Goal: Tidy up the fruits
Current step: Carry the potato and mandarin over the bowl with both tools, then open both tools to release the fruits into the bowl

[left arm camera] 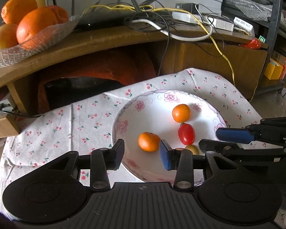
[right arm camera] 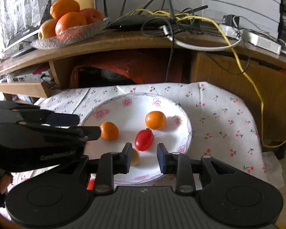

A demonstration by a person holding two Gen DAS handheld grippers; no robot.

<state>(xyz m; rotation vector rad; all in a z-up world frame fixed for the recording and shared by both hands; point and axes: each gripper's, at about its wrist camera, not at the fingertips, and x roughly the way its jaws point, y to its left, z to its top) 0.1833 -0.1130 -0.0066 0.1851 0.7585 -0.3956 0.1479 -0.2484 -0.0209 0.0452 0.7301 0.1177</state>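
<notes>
A flowered white plate [left arm camera: 152, 114] [right arm camera: 127, 112] sits on a cherry-print cloth and holds two mandarins, a red cherry tomato and a small yellow fruit. My left gripper [left arm camera: 142, 155] is open over the plate's near rim, with the nearer mandarin [left arm camera: 149, 141] [right arm camera: 109, 130] just beyond its fingertips. The other mandarin [left arm camera: 181, 113] [right arm camera: 155, 120] lies farther back. My right gripper [right arm camera: 145, 159] is also open, and the tomato [right arm camera: 144, 140] [left arm camera: 186, 134] is just ahead of its gap. The yellow fruit [right arm camera: 135, 157] [left arm camera: 192, 148] lies against its left finger, half hidden.
A glass dish [left arm camera: 47, 36] [right arm camera: 76, 35] of oranges and apples stands on a wooden shelf behind. A router, cables and power strips [left arm camera: 219, 22] crowd the shelf. Each gripper shows in the other's view, the right gripper [left arm camera: 209, 138] and the left gripper [right arm camera: 88, 126].
</notes>
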